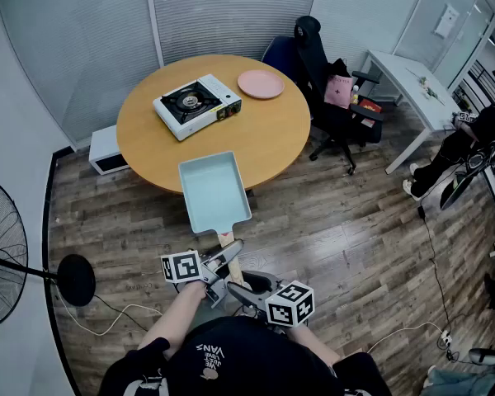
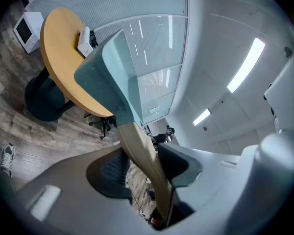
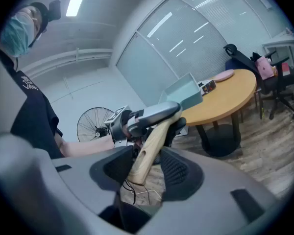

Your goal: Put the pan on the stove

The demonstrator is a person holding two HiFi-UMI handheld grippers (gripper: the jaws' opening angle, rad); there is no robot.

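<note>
A light blue rectangular pan [image 1: 214, 192] with a wooden handle [image 1: 226, 246] hangs in the air over the front edge of the round wooden table [image 1: 264, 139]. My left gripper [image 1: 219, 264] is shut on the handle [image 2: 139, 151], which runs between its pads up to the pan [image 2: 110, 77]. My right gripper [image 1: 246, 291] sits just behind it, open, with the handle's end [image 3: 149, 146] between its jaws and a gap at one pad. The portable gas stove [image 1: 196, 104] stands on the far left of the table, its burner bare.
A pink plate [image 1: 261, 83] lies on the table behind the stove. A black office chair [image 1: 326, 89] with bags and a white desk [image 1: 408, 81] stand to the right. A fan [image 1: 0, 250] is at the left, a white box [image 1: 107, 148] by the table.
</note>
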